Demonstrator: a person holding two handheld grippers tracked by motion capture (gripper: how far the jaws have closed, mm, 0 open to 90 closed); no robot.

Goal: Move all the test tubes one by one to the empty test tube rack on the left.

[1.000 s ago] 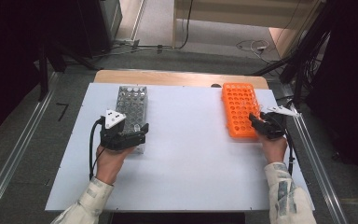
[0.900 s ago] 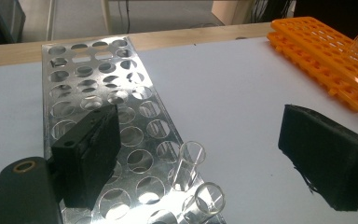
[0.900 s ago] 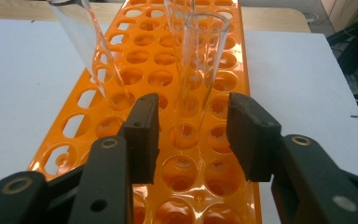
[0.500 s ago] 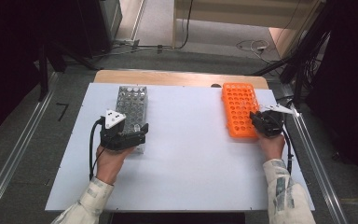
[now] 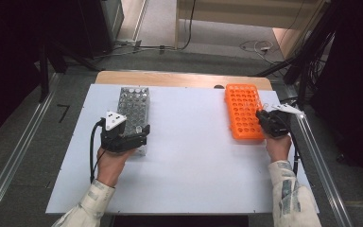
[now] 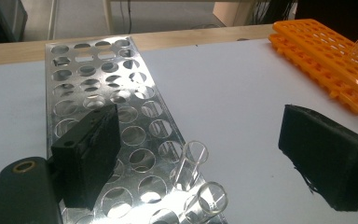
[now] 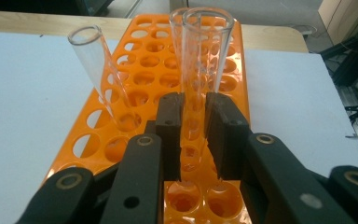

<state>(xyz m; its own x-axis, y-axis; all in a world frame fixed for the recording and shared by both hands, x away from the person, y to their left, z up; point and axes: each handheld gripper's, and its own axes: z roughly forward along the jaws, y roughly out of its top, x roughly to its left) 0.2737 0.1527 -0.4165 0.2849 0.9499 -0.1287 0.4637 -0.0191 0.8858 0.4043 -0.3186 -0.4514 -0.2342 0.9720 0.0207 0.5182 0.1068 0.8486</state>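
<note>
The right gripper (image 7: 193, 135) has just been closing its jaws and now pinches a clear glass tube (image 7: 200, 70) standing upright over the near end of the orange rack (image 7: 154, 60) — 1 more tube (image 7: 105, 77) leans in a hole just to its left. The left gripper (image 6: 200, 154) stands spread wide over the near end of the metal rack (image 6: 98, 88), its pads clear of the 2 tubes (image 6: 191, 163) slanting there — both racks lie well apart on the white table (image 5: 189, 142).

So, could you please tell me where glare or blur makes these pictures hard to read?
Left gripper view: the metal rack mirrors light, so its holes blur together, and the near jaws look soft. Right gripper view: the clear tube is sharp. High view: the surroundings are dark.
</note>
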